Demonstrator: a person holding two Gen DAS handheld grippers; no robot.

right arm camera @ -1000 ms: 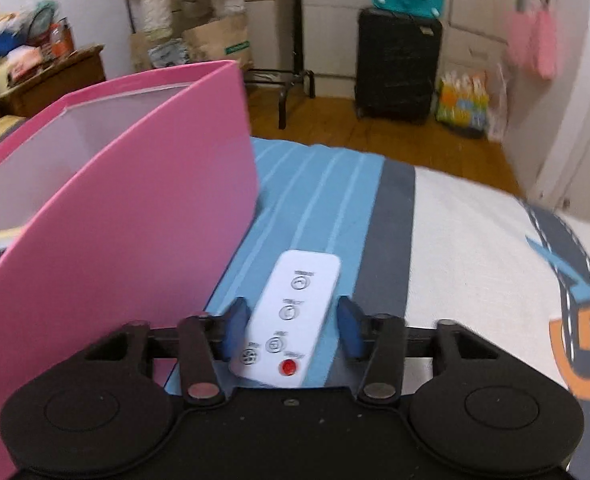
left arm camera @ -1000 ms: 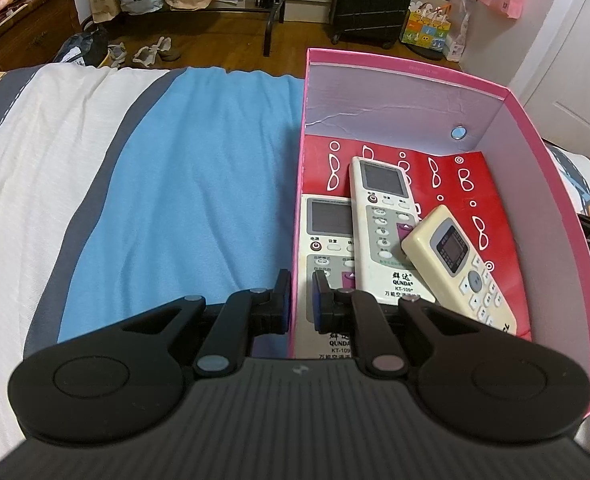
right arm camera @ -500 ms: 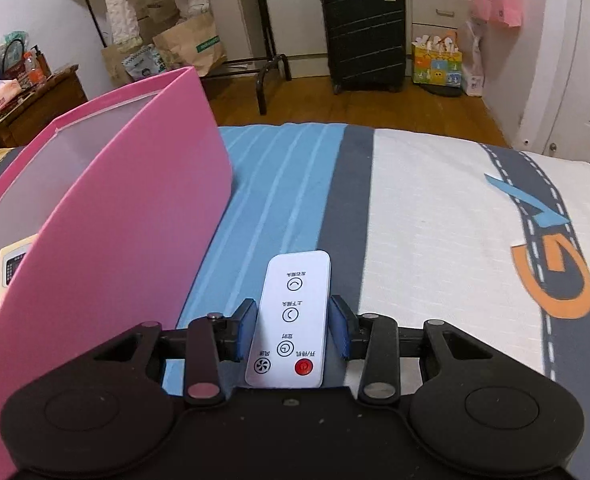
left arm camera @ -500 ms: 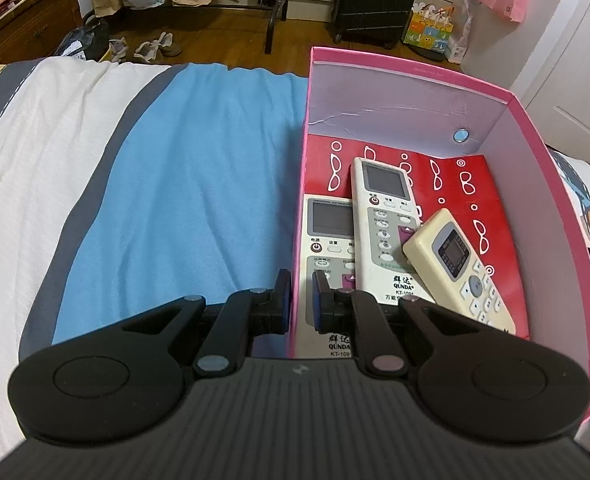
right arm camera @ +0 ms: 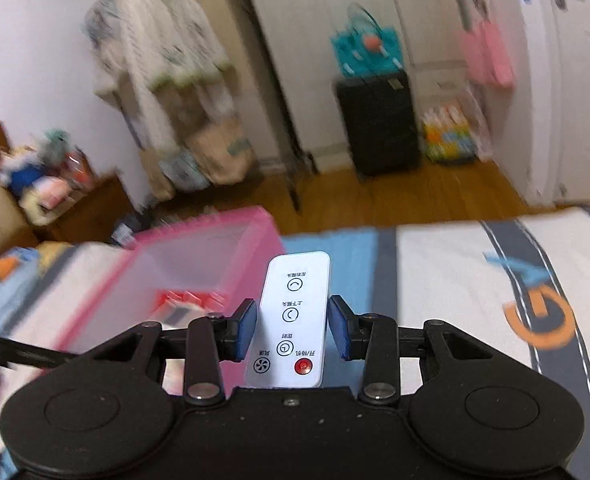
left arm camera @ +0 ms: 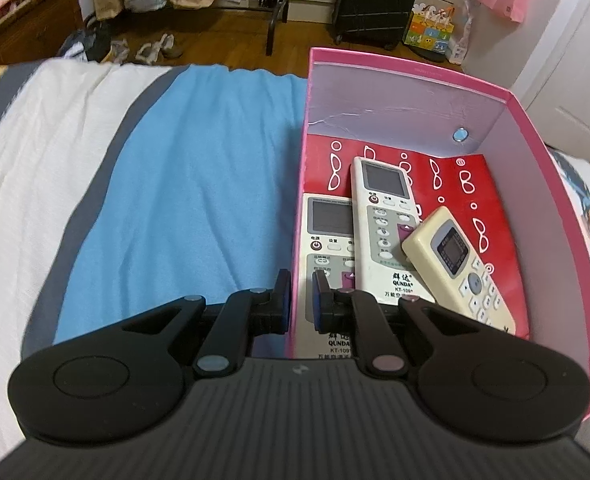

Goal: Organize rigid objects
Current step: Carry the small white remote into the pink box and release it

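While the left gripper [left arm camera: 299,296] stays clamped on the near side wall of a pink box [left arm camera: 543,128], one blue pad outside the wall and one inside, the box sits on a bed [left arm camera: 199,184] covered in a sheet with white, grey and blue stripes. Inside the box a red card printed with white spectacles [left arm camera: 467,184] lines the bottom. Three remote controls lie on it: a white one with a grey screen [left arm camera: 327,240] against the gripped wall, a second white one [left arm camera: 387,220] overlapping its right edge, and a cream one [left arm camera: 459,268] lying slantwise with its upper end resting on the second.

In the right wrist view, which is blurred, the right gripper [right arm camera: 293,330] is clenched on a slim white remote control [right arm camera: 291,316] with a red button at its near end. Its blue pads press the remote's two long sides, and the remote is held in the air, clear of the bed. Past its left edge and lower down is the open pink box. Beyond the bed are a wooden floor [right arm camera: 415,196], a black suitcase [right arm camera: 379,124] and a clothes rack [right arm camera: 163,56].
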